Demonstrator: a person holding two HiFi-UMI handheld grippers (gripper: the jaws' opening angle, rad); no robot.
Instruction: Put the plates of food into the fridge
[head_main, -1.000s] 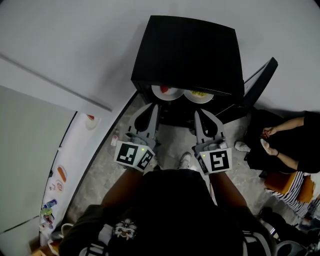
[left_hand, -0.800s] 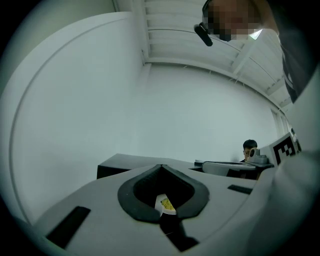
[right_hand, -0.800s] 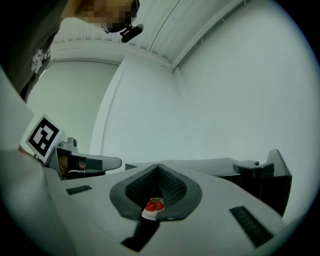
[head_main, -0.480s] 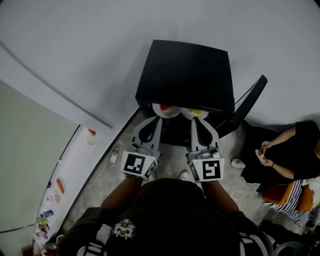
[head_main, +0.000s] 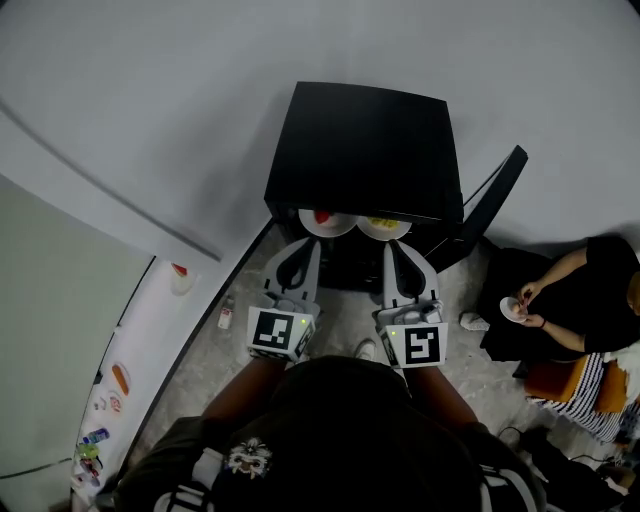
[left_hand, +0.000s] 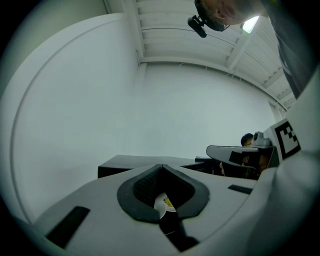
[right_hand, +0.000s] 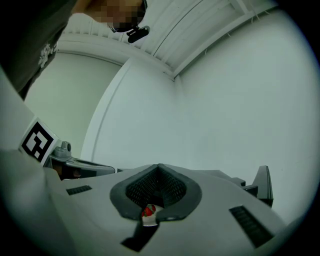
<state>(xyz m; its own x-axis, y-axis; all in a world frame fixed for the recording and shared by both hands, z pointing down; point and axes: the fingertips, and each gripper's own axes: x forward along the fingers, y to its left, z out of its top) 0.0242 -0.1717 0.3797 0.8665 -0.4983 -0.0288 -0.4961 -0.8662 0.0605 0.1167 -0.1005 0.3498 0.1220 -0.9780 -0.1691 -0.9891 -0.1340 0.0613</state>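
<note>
The black fridge (head_main: 370, 140) stands ahead with its door (head_main: 490, 205) swung open to the right. My left gripper (head_main: 313, 240) is shut on the rim of a white plate with red food (head_main: 325, 219). My right gripper (head_main: 392, 243) is shut on a white plate with yellow food (head_main: 384, 226). Both plates are level at the fridge's open front, their far halves hidden under its top edge. In the left gripper view the closed jaws (left_hand: 161, 166) leave a gap that shows a bit of plate (left_hand: 162, 202). The right gripper (right_hand: 159, 166) shows the same over a red morsel (right_hand: 147, 212).
A white table (head_main: 150, 330) with small items runs along the left, and a small bottle (head_main: 225, 317) stands on the floor beside it. A seated person (head_main: 570, 300) is close on the right, next to the open door. Bare wall rises behind the fridge.
Both grippers keep their plates. The plates have edged up to the fridge's opening, the right one rising a little. The head view has shifted, so the fridge sits lower in it.
</note>
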